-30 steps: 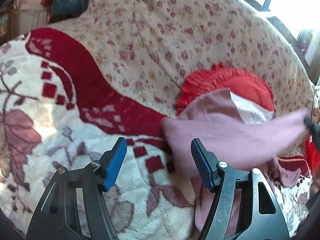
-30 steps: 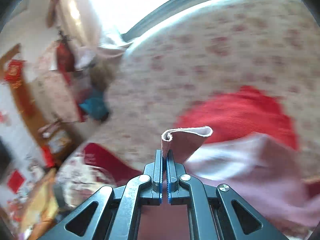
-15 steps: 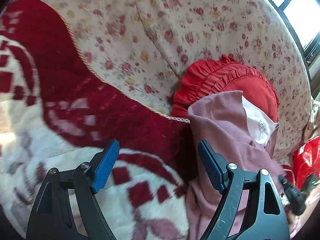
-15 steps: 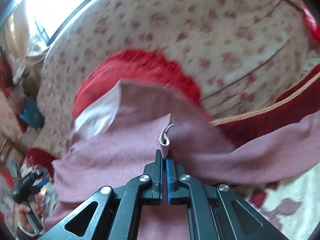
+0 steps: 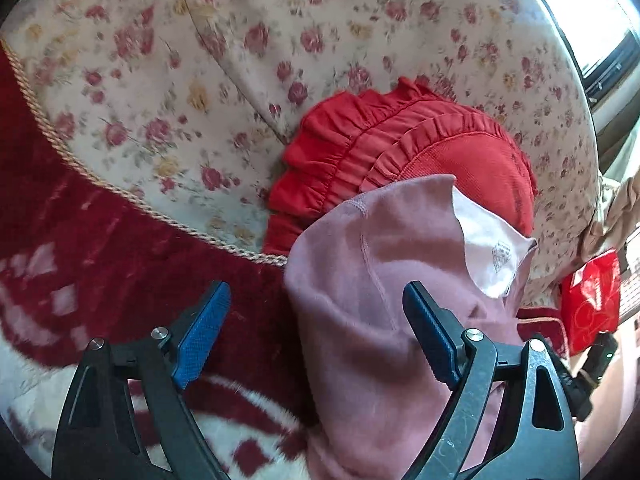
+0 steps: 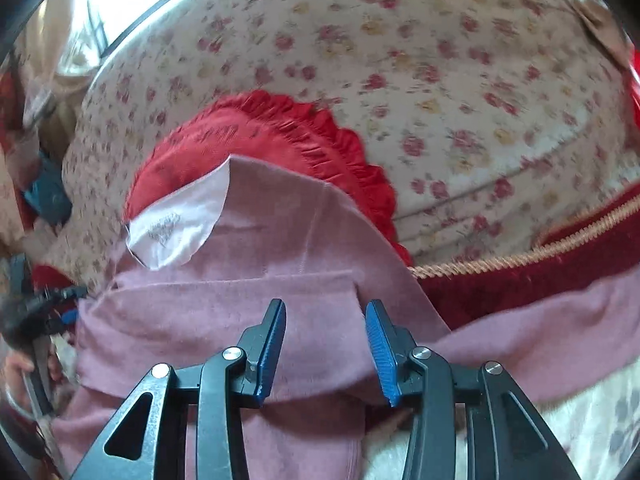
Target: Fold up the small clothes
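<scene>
Pink garment (image 5: 384,320) lies on the sofa, upper part leaning against the red ruffled cushion (image 5: 420,152), lower part draped down over the red-and-white blanket (image 5: 100,280). White inner lining (image 5: 488,252) shows where the top edge flips open. Floral sofa back (image 5: 280,40) behind the cushion.

Left gripper (image 5: 316,332): jaws wide and opening. Nothing gripped. Left blue pad (image 5: 202,336) sits over the dark red blanket, clear of the cloth. Right pad (image 5: 428,332) is over the pink fabric; cannot tell if it touches. Garment's left edge falls between the two pads.

Right gripper (image 6: 326,344): jaws partly apart and opening. Pink garment (image 6: 240,280) lies under and between the pads, not pinched. A folded layer of pink cloth runs across just ahead of the fingertips, its edge ending close to the right pad (image 6: 380,344). One sleeve or flap (image 6: 560,328) stretches off to the right over the blanket border with its gold cord trim (image 6: 520,256).

In the right wrist view, the lining patch (image 6: 176,220) sits at upper left of the garment, against the cushion (image 6: 260,136). Left edge of that view shows the other gripper's black body and a hand, blurred.

Red plastic bag (image 5: 592,300) at the sofa's far end, well apart from the garment.
</scene>
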Demonstrator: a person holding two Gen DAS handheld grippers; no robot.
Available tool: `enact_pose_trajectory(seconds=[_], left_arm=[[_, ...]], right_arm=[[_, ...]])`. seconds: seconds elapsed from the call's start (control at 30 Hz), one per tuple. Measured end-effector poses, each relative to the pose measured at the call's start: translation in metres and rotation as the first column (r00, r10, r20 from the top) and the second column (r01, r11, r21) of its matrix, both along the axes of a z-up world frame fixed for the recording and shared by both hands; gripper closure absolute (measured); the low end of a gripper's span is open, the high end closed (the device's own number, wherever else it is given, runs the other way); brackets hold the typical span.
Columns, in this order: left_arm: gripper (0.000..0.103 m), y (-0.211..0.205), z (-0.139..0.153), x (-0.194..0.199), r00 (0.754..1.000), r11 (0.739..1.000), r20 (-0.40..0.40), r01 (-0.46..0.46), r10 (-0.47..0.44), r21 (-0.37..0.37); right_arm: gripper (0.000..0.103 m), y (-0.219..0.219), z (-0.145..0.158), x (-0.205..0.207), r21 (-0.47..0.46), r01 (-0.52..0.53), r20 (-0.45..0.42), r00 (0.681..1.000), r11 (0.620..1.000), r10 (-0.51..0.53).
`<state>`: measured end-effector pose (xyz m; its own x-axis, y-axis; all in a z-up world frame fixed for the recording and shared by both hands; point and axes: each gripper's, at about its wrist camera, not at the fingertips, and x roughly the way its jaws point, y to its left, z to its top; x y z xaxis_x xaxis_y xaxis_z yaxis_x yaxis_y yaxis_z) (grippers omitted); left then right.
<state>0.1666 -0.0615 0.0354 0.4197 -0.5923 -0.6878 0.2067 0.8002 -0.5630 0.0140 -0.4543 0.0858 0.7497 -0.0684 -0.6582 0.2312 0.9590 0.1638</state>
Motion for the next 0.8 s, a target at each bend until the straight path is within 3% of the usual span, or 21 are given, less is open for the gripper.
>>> enact_pose_trajectory(seconds=[0.2,0.23,0.27,0.3,0.37,0.4,0.53,0.63,0.73,0.8], left_arm=[[0.016,-0.021,-0.015,0.020,0.995,0.997,-0.063,0.072,-0.073,-0.019],[0.024,-0.024,-0.015,0.021,0.994,0.996,-0.059,0.088,-0.089,-0.012],[0.042,-0.027,-0.013,0.020,0.993,0.994,-0.047,0.112,-0.112,-0.008],[0.051,-0.030,-0.009,0.019,0.990,0.991,-0.035,0.136,-0.136,-0.010],[0.094,-0.032,-0.002,0.018,0.990,0.990,-0.022,0.143,-0.143,0.015],[0.095,-0.032,0.004,0.018,0.990,0.989,-0.016,0.139,-0.138,0.051],[0.096,-0.023,0.030,0.022,0.994,0.992,0.024,0.104,-0.106,0.077],[0.096,-0.014,0.047,0.028,0.996,0.994,0.064,0.055,-0.061,0.093],[0.096,-0.013,0.044,0.035,0.997,0.992,0.066,0.028,-0.036,0.121],[0.096,-0.013,0.038,0.038,0.998,0.993,0.049,0.018,-0.024,0.119]], right_arm=[[0.063,-0.008,-0.032,0.047,0.028,-0.105,-0.111,0.988,0.994,0.107],[0.063,-0.009,-0.033,0.046,0.035,-0.106,-0.100,0.989,0.994,0.109],[0.073,-0.011,-0.032,0.044,0.046,-0.102,-0.092,0.990,0.994,0.106],[0.097,-0.012,-0.030,0.042,0.053,-0.105,-0.087,0.990,0.993,0.109],[0.101,-0.014,-0.024,0.033,0.061,-0.113,-0.051,0.992,0.992,0.116],[0.101,-0.014,-0.017,0.027,0.056,-0.115,-0.022,0.993,0.992,0.117],[0.101,-0.021,0.016,0.003,0.037,-0.099,0.108,0.990,0.994,0.095],[0.101,-0.038,0.031,-0.013,0.032,-0.008,0.183,0.983,0.999,0.002],[0.101,-0.059,0.023,-0.011,0.027,0.123,0.137,0.983,0.992,-0.126],[0.101,-0.067,0.000,0.001,0.042,0.133,0.058,0.989,0.990,-0.135]])
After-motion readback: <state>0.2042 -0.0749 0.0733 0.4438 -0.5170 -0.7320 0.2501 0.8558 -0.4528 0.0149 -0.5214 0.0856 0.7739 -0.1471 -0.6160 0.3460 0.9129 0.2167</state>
